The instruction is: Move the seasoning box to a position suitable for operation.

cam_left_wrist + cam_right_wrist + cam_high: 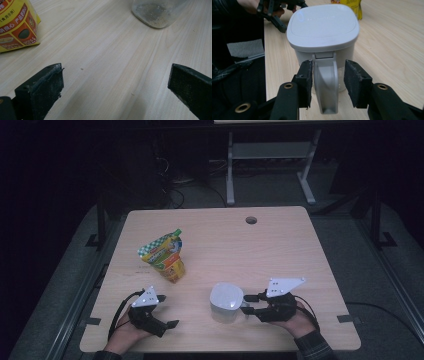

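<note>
Pale wood tabletop under dim light, dark room behind — that is my workspace. Nearest me, my right gripper has its jaws on either side of the handle of the jug. The left pad looks to touch the handle or nearly so, while the right pad stands clear of it with a gap showing. So the jaws are part-spread around the handle, not pinching it.

To do this well, I judge I should centre the handle between the pads, keep the gripper level, then close evenly so the jug doesn't twist or tip.

My left gripper rests near the front edge, jaws wide apart over bare wood with nothing between them.

The jug sits near the front, right of centre: cloudy see-through body, grey-white rounded-square lid, grey handle facing me, some pale grainy stuff at the bottom. Farther back and left stands a yellow-green snack bag, well apart.
</note>
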The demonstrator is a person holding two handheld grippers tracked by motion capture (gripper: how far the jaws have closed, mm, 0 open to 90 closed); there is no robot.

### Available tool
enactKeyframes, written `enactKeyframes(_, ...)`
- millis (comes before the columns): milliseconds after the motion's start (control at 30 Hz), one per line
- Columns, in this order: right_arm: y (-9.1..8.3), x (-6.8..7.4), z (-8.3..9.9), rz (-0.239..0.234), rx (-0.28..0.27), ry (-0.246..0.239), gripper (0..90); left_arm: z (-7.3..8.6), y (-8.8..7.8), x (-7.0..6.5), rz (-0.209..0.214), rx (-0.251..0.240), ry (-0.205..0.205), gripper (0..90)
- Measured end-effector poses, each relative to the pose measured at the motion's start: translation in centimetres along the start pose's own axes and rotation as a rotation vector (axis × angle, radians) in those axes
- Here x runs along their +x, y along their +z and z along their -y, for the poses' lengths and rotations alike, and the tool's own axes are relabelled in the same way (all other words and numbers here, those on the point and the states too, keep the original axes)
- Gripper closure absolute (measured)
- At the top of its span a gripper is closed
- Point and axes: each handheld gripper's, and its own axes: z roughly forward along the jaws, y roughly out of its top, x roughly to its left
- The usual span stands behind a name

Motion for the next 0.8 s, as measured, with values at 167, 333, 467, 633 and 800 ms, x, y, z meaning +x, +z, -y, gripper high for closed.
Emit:
enactKeyframes(167,-1.0,0.2,0.5,0.037,-0.014,0.009,55.8,0.0,0.0,0.0,0.001,0.003,0.006,0.0)
enactKeyframes(333,-1.9,0.7,1.3,0.064,-0.018,0.02,59.8,0.0,0.0,0.0,0.001,-0.001,-0.002,0.0)
enactKeyframes(467,-2.3,1.3,1.7,0.063,-0.022,0.031,68.1,-0.1,0.0,0.1,0.003,-0.008,-0.003,0.0)
enactKeyframes(633,-2.2,2.6,2.3,0.035,-0.019,0.021,88.9,-0.1,0.1,0.1,0.011,-0.014,-0.005,0.0)
enactKeyframes(800,-1.0,3.2,2.4,0.032,0.001,0.012,89.5,-0.3,0.1,0.0,0.019,-0.022,0.0,0.0)
